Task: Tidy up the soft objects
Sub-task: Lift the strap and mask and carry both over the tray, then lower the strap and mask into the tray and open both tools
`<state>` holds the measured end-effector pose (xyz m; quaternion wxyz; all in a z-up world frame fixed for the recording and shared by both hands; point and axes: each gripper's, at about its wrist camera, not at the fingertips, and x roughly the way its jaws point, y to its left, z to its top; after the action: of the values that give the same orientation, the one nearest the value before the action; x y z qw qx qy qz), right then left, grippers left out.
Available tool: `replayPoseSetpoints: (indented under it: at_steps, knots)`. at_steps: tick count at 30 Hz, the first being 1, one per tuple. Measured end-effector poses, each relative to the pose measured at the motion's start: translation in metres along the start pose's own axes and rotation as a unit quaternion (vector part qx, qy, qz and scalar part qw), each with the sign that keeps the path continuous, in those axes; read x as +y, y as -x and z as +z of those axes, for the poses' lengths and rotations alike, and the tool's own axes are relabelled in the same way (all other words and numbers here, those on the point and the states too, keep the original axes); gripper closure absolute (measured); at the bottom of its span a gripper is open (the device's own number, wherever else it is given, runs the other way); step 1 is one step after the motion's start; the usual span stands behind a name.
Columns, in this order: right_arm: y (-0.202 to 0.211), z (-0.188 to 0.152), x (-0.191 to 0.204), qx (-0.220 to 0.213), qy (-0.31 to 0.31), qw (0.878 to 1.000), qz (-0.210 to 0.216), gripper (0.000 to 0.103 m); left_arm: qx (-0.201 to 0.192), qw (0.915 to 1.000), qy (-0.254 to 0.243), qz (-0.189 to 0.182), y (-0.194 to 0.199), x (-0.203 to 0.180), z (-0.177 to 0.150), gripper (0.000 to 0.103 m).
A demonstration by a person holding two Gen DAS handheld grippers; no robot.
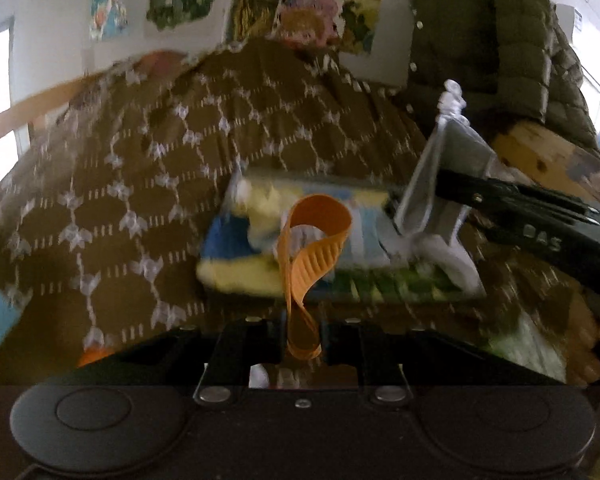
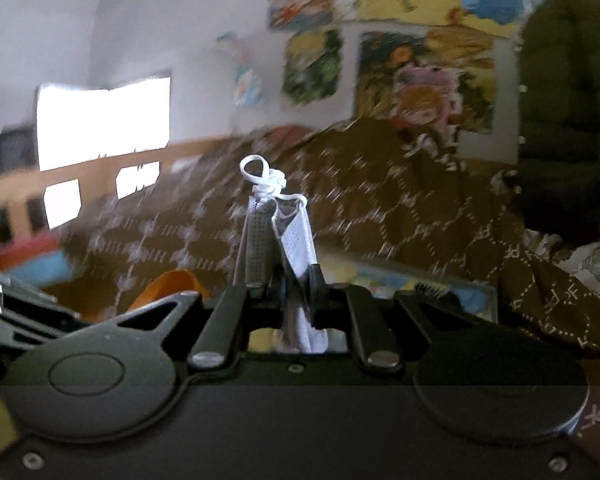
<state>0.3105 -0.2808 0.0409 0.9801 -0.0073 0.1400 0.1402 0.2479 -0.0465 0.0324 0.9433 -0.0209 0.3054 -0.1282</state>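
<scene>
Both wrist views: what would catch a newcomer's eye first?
The orange ribbed strap, curled into a loop, stands pinched in the left hand-held gripper. The right hand-held gripper clamps a folded white face mask, ear loops knotted on top. Behind both lies a brown patterned blanket.

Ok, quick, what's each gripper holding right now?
Left gripper: shut on the orange strap.
Right gripper: shut on the white face mask.

A ribbed orange strap [image 1: 308, 248] is showing against a brown blanket [image 1: 140, 168] patterned in white lattice; the folded face mask [image 2: 276, 228] is looking pale grey-white, beside an olive quilted jacket [image 1: 496, 40].
</scene>
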Motion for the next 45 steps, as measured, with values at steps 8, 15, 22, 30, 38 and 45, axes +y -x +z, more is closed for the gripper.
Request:
replayPoseSetpoints:
  at_steps: [8,15,22,30,38,45]
  knots:
    - [-0.048,0.014,-0.039,0.001,-0.05,0.999,-0.014,0.098,-0.022,0.9995,0.018,0.013,-0.072,0.004,0.052,0.086]
    - [-0.108,0.003,-0.041,0.039,-0.117,0.991,-0.041,0.098,0.001,0.9993,0.032,0.016,-0.138,0.009,0.069,0.086]
    - [-0.15,-0.012,-0.062,0.068,-0.182,0.98,-0.048,0.098,0.018,0.9993,0.018,0.026,-0.177,0.017,0.068,0.085]
    - [-0.15,-0.019,-0.064,0.075,-0.206,0.973,-0.071,0.097,0.025,0.9992,0.01,0.03,-0.191,0.014,0.061,0.084]
    - [-0.155,-0.033,-0.079,0.091,-0.255,0.958,-0.092,0.093,0.016,0.9994,-0.007,0.028,-0.189,0.004,0.072,0.083]
    - [-0.148,-0.041,-0.093,0.079,-0.289,0.949,-0.097,0.093,0.01,0.9991,-0.023,0.033,-0.195,-0.009,0.084,0.083]
